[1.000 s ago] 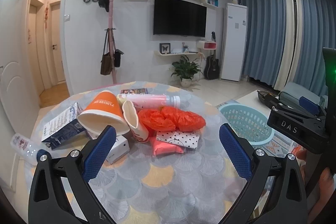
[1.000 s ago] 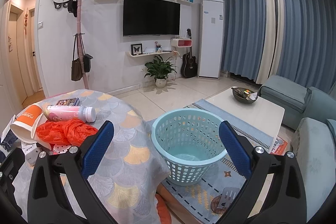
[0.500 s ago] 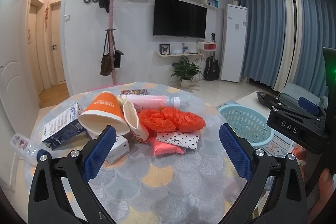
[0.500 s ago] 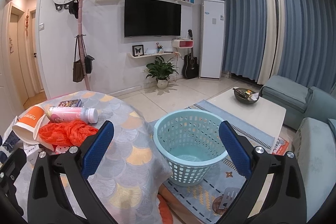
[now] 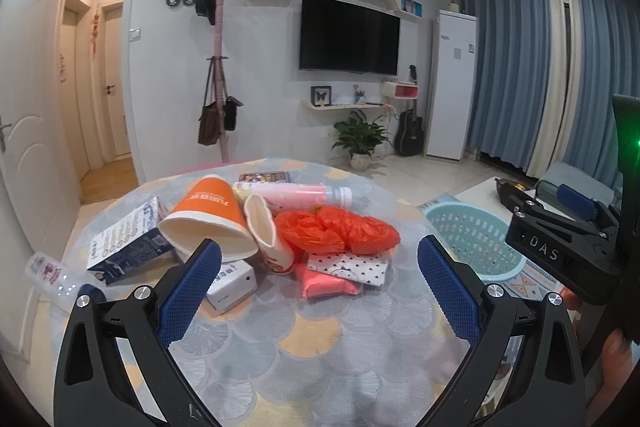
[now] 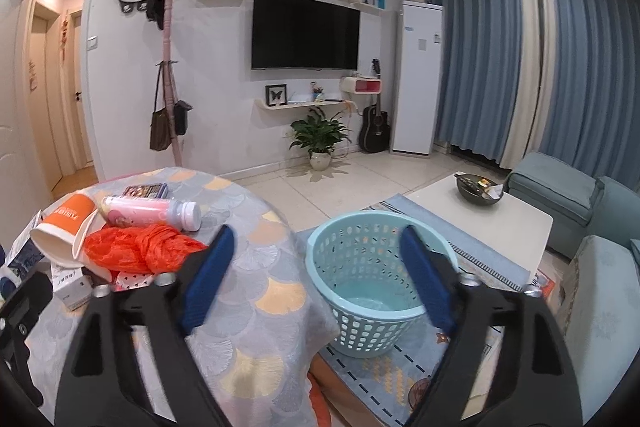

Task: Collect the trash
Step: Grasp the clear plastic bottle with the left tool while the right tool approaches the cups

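A heap of trash lies on the round table (image 5: 304,355): an orange paper cup (image 5: 208,217) on its side, a cream cup (image 5: 266,233), a crumpled red plastic bag (image 5: 340,231), a pink bottle (image 5: 294,193), a polka-dot packet (image 5: 352,265), a pink packet (image 5: 326,283), a blue-white carton (image 5: 128,243) and a small white box (image 5: 232,285). My left gripper (image 5: 318,291) is open and empty, just short of the heap. My right gripper (image 6: 318,279) is open and empty, between the table edge and the light-blue basket (image 6: 372,279) on the floor.
A clear bottle (image 5: 50,277) lies at the table's left edge. A white coffee table (image 6: 480,215) with a dark bowl and blue sofas (image 6: 560,195) stand to the right. A rug (image 6: 400,359) lies under the basket. The right gripper's body (image 5: 560,251) shows beside the table.
My right gripper's jaws have narrowed a little and the view has shifted slightly right toward the basket. The left gripper has barely moved.
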`<state>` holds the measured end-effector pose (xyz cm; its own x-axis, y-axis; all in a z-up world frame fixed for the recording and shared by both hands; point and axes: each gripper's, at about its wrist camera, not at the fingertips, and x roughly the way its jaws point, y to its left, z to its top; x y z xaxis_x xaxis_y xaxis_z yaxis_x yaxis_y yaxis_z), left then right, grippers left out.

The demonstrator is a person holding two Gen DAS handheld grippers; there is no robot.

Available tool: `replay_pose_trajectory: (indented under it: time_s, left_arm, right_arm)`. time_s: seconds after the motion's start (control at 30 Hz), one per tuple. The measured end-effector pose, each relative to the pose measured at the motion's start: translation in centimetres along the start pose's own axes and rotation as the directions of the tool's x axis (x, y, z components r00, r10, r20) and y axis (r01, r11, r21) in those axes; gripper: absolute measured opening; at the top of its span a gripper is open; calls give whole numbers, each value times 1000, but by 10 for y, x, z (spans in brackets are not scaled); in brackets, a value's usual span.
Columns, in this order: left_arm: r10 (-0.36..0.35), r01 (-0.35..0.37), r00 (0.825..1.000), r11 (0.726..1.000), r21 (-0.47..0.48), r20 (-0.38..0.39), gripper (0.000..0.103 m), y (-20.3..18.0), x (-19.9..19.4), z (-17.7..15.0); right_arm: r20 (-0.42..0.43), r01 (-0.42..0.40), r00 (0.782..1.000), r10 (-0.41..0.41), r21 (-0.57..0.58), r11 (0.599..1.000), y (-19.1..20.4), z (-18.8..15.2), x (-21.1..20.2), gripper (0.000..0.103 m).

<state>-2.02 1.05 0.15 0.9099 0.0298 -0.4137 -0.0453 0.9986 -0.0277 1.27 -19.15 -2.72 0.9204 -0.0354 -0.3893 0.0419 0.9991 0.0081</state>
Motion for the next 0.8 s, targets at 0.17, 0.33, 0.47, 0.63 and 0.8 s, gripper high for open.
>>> replay_pose_trajectory:
  time_s: [0.17, 0.33, 0.47, 0.63, 0.8]
  left_arm:
    - [78, -78, 997, 996, -41, -4, 96, 20, -2, -3]
    - [227, -227, 974, 961, -156, -15, 96, 72, -12, -4]
    - [384, -390, 920, 876, -284, -81, 96, 135, -19, -5]
    - [486, -531, 846, 726, -437, -221, 94, 226, -29, -18]
    - [469, -557, 830, 663, -500, -303, 93, 280, -30, -29]
  right_arm:
    - [-18, -31, 999, 31, -23, 999, 10, -2, 5, 49]
    - [-29, -47, 998, 46, -33, 998, 19, -3, 10, 50]
    - [-42, -59, 997, 57, -47, 997, 28, -4, 15, 50]
    - [-62, -78, 995, 74, -67, 995, 41, -7, 22, 50]
    - [-77, -97, 993, 90, -92, 991, 57, -9, 30, 50]
